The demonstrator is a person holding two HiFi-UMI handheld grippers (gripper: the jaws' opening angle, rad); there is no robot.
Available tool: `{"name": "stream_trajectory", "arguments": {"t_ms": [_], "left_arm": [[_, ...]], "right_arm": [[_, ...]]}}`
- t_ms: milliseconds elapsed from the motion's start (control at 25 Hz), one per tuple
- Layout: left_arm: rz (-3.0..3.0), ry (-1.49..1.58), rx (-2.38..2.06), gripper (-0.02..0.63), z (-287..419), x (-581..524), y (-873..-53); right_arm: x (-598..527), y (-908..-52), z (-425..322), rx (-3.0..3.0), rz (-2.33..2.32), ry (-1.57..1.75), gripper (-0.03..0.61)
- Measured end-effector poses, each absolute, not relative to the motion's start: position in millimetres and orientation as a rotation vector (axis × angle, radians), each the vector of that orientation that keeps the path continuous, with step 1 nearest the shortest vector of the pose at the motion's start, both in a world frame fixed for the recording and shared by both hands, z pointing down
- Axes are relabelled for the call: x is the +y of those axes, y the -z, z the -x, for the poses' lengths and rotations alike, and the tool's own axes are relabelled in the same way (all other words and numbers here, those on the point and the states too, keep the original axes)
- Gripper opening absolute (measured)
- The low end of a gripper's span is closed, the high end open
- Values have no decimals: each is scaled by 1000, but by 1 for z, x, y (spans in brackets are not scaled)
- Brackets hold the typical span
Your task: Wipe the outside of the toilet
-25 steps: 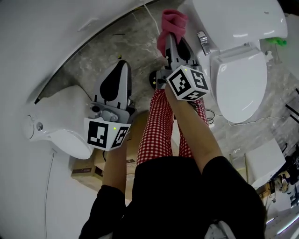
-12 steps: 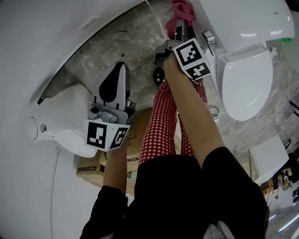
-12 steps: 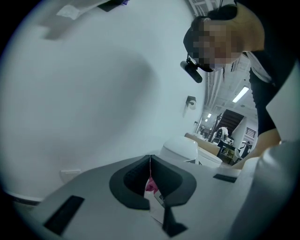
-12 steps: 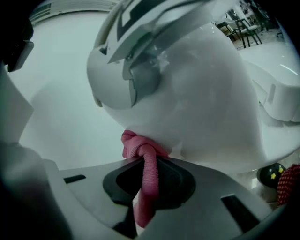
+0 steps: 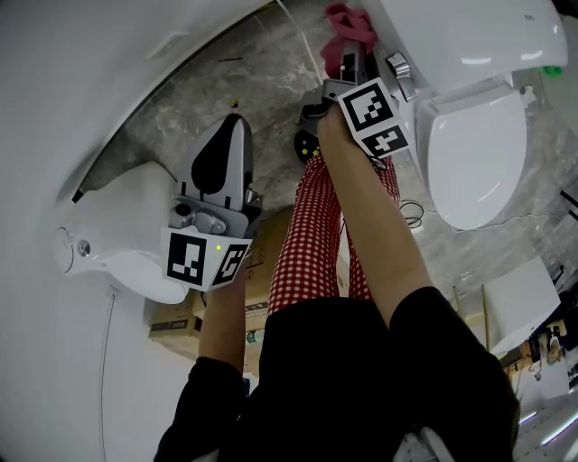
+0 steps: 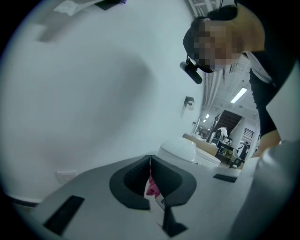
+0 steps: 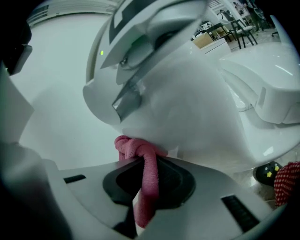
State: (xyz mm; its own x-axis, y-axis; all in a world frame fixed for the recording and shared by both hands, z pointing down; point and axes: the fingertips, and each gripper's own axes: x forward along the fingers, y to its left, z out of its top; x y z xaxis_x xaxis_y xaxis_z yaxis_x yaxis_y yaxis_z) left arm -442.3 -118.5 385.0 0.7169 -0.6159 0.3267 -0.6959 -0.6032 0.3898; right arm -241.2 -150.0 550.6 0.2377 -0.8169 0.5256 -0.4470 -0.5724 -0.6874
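The white toilet stands at the upper right of the head view, with its tank (image 5: 461,32), closed lid (image 5: 474,149) and chrome flush handle (image 5: 400,70). My right gripper (image 5: 347,52) is shut on a pink cloth (image 5: 349,25) and holds it against the tank's left side. In the right gripper view the pink cloth (image 7: 143,161) is bunched between the jaws and touches the tank's white wall (image 7: 187,108). My left gripper (image 5: 234,122) hangs apart at centre left, shut and holding nothing; its tips meet in the left gripper view (image 6: 150,157).
A second white fixture (image 5: 117,230) sits at the left beside the left gripper. Cardboard boxes (image 5: 176,323) lie under it. The floor is grey marble (image 5: 208,95). Red checked trousers (image 5: 312,230) and a black shoe (image 5: 304,144) are below. A white box (image 5: 515,302) stands at the right.
My right gripper has carried the pink cloth further up and right, onto the tank's side by the flush handle. The left gripper has stayed where it was.
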Motion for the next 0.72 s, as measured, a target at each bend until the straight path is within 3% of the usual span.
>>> {"name": "stream_trajectory", "arguments": {"t_ms": [720], "left_arm": [[-2438,-203,-989,11,422,-98,-380]], "right_arm": [[-90,-543,224,1227,2171,1256,55]]}}
